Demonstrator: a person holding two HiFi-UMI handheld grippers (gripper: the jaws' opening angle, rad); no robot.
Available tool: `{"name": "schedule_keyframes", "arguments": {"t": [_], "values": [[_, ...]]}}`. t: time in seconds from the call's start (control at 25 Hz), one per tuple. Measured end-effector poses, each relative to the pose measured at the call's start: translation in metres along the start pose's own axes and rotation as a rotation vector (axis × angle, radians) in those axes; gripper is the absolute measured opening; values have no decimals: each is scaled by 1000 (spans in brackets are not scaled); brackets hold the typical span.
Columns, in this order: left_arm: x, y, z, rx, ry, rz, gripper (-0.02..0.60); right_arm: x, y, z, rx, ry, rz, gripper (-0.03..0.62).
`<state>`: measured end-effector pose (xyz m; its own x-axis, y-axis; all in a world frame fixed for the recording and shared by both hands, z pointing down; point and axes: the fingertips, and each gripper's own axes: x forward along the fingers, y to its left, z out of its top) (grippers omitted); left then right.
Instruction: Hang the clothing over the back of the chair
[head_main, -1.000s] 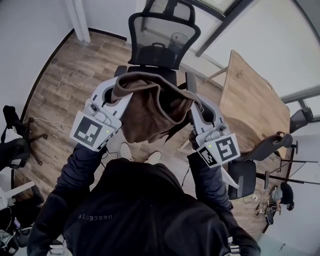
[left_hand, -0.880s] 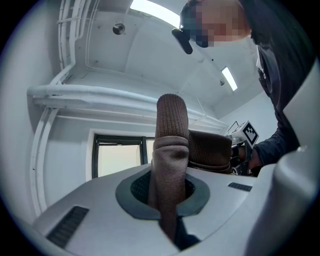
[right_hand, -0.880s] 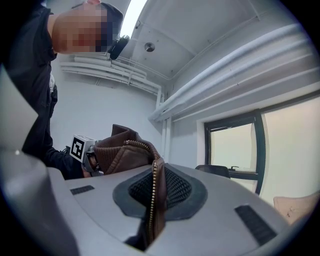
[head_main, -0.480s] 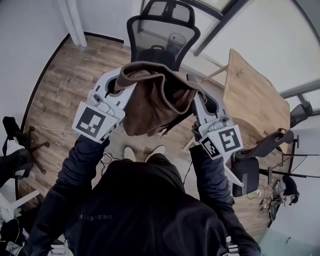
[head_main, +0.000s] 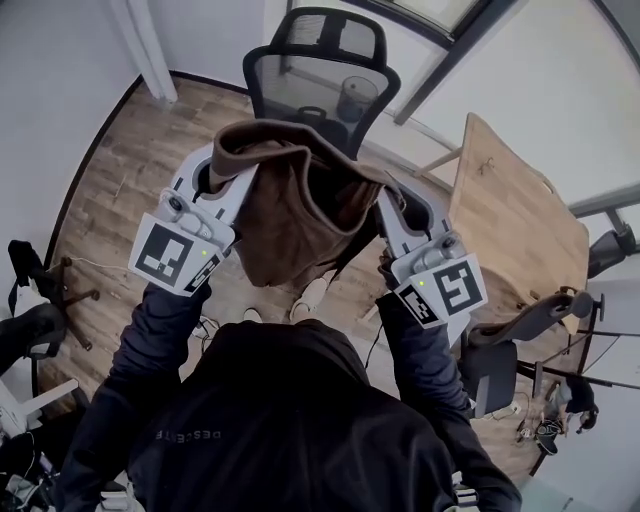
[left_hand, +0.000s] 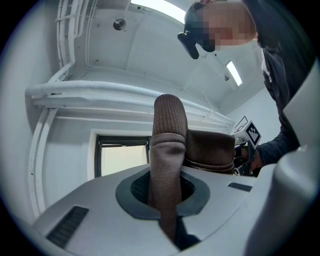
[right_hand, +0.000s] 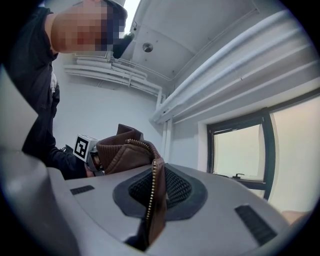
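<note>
left claw (head_main: 220, 168) is being pressed almost fully shut on a ribbed edge of the brown jacket (head_main: 300, 225), with the knit fold being pinched between its pads and standing up out of them. right claw (head_main: 388, 200) is likewise being closed on the jacket. its pads are being pressed on the zip edge (right_hand: 150, 200), with only cloth and zip teeth between them. the garment is being held up in front of the person and is being spread between the two claws along its upper edge. this way its body is hanging freely below, and a wide span is being offered to whatever it is laid over. the office chair (head_main: 300, 88) is standing on the far side of the jacket, with its mesh back upright and its headrest (head_main: 325, 35) rising above. the jacket is not yet touching it. a wooden desk (head_main: 515, 215) is standing to the right, apart from the chair. the two grips are judged to be set wide and high so that the cloth can be lifted over the top of the back and draped on both sides. the headrest is judged to be the likeliest snag.
</note>
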<state>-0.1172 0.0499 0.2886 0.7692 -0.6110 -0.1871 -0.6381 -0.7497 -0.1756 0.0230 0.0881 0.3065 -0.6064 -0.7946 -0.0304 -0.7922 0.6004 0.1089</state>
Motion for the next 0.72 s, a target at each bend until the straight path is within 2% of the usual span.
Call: {"name": "schedule_keyframes", "arguments": {"t": [0.32, 0.72], "values": [[67, -2, -7, 8, 8, 77, 31, 6, -73, -1, -18, -21, 90, 31], [135, 7, -17, 16, 31, 129, 31, 24, -149, -2, -44, -27, 132, 31]]}}
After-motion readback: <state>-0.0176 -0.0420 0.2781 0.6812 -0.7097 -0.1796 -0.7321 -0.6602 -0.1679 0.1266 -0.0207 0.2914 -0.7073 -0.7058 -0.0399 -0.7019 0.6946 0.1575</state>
